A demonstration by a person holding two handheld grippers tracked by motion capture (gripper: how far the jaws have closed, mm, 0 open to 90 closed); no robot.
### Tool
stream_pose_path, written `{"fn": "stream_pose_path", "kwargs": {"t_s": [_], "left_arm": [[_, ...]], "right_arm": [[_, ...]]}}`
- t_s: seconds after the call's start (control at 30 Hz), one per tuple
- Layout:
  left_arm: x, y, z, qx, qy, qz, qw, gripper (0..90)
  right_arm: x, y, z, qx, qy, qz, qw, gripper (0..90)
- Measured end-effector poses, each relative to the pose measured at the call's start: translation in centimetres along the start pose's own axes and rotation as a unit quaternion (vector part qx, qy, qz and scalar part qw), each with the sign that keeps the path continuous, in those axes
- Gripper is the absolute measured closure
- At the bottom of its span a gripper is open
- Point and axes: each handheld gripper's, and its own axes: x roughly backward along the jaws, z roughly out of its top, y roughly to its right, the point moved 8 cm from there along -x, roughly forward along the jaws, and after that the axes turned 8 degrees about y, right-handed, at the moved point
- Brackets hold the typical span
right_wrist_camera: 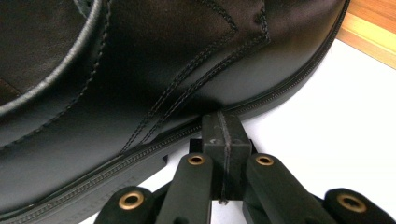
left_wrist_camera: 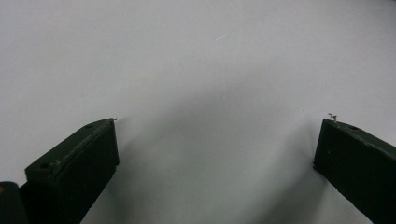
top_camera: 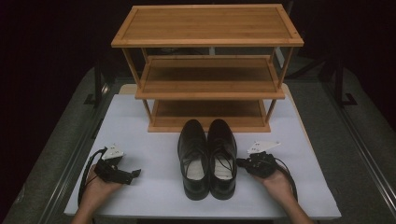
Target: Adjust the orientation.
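Right gripper [top_camera: 243, 163], jaws together, nudges the right shoe [top_camera: 221, 158] from 3 o'clock; left gripper [top_camera: 133, 174], jaws apart, idle; next, push toward the rack [top_camera: 208, 88].

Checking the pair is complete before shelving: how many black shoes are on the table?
2. The left shoe and the right shoe stand side by side on the white table, toes toward the wooden rack. The right claw is beside the right shoe.
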Motion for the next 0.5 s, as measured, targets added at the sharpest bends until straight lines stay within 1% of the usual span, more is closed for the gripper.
{"fn": "stream_pose_path", "kwargs": {"t_s": [0.03, 0.07, 0.13, 0.17, 0.2, 0.23, 0.3, 0.33, 0.37, 0.43, 0.5], "left_arm": [[0.0, 0.0, 0.0, -0.002, 0.0, 0.0, 1.0, 0.0], [0.0, 0.0, 0.0, -0.002, 0.0, 0.0, 1.0, 0.0], [0.0, 0.0, 0.0, -0.002, 0.002, 0.001, 1.0, 0.0], [0.0, 0.0, 0.0, -0.002, 0.002, 0.001, 1.0, 0.0], [0.0, 0.0, 0.0, -0.002, 0.002, 0.0, 1.0, 0.0], [0.1, 0.0, 0.1, -0.001, 0.003, -0.002, 1.0, 0.0], [0.1, 0.1, 0.3, 0.011, 0.007, -0.01, 0.9999, 0.0], [0.1, 0.2, 0.4, 0.018, 0.007, -0.016, 0.9997, 0.0], [0.2, 0.4, 0.6, 0.019, 0.009, -0.018, 0.9996, 0.0], [0.2, 0.8, 1.1, 0.015, 0.01, -0.019, 0.9997, 0.0], [0.4, 1.3, 1.7, 0.017, 0.014, -0.025, 0.9995, 0.0]], "right_arm": [[0.0, 0.0, 0.0, -0.003, 0.001, 0.002, 1.0, 89.4], [0.1, 0.1, -0.1, -0.004, 0.001, 0.003, 1.0, 84.5], [0.2, 0.5, -0.1, -0.006, 0.0, -0.01, 0.9999, 80.3], [0.2, 0.5, -0.1, -0.006, 0.0, -0.01, 0.9999, 80.3], [0.6, 0.9, 0.0, -0.017, 0.005, -0.015, 0.9997, 74.0], [0.8, 1.2, 0.0, -0.021, 0.008, -0.019, 0.9996, 71.1], [1.2, 1.6, 0.0, -0.029, 0.009, -0.027, 0.9992, 65.0], [1.3, 1.9, 0.0, -0.03, 0.007, -0.032, 0.999, 62.7], [1.5, 2.0, 0.1, -0.031, 0.007, -0.036, 0.9988, 61.1], [1.8, 2.3, 0.4, -0.034, 0.011, -0.04, 0.9986, 55.9], [2.3, 2.4, 0.8, -0.037, 0.016, -0.045, 0.9982, 53.7]]}}
